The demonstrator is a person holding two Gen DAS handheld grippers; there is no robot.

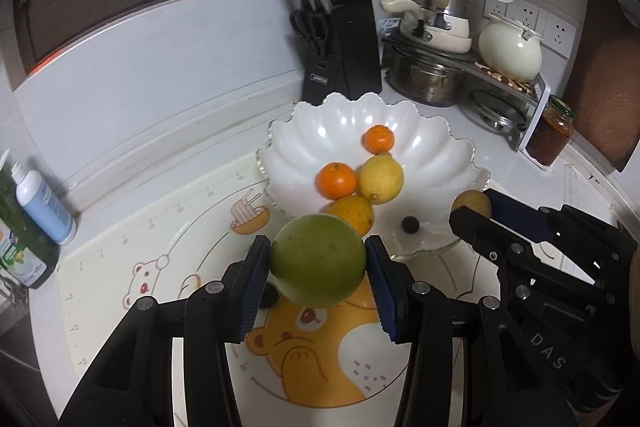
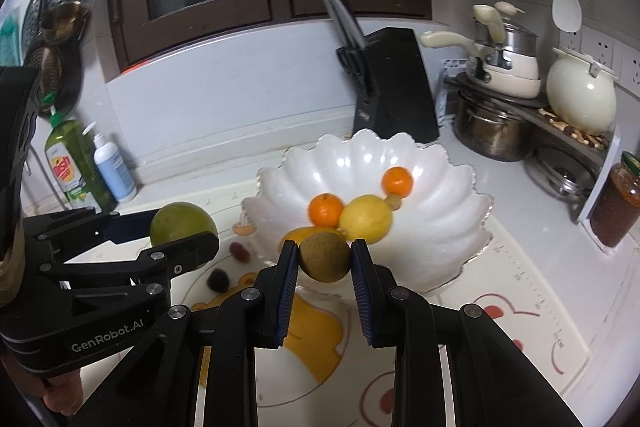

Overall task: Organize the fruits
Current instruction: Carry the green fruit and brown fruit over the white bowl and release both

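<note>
My left tool (image 1: 318, 261) squeezes the big green fruit (image 1: 319, 261) at the frame's middle, and my right tool (image 2: 325, 257) squeezes a small brown fruit (image 2: 325, 257). I hold both up near the white bowl (image 1: 432, 147), so they can go in with the oranges.

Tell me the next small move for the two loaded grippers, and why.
Probably carry both forward over the white bowl before releasing. The left gripper grips the green fruit, the right gripper the brown fruit, both short of its near rim.
</note>
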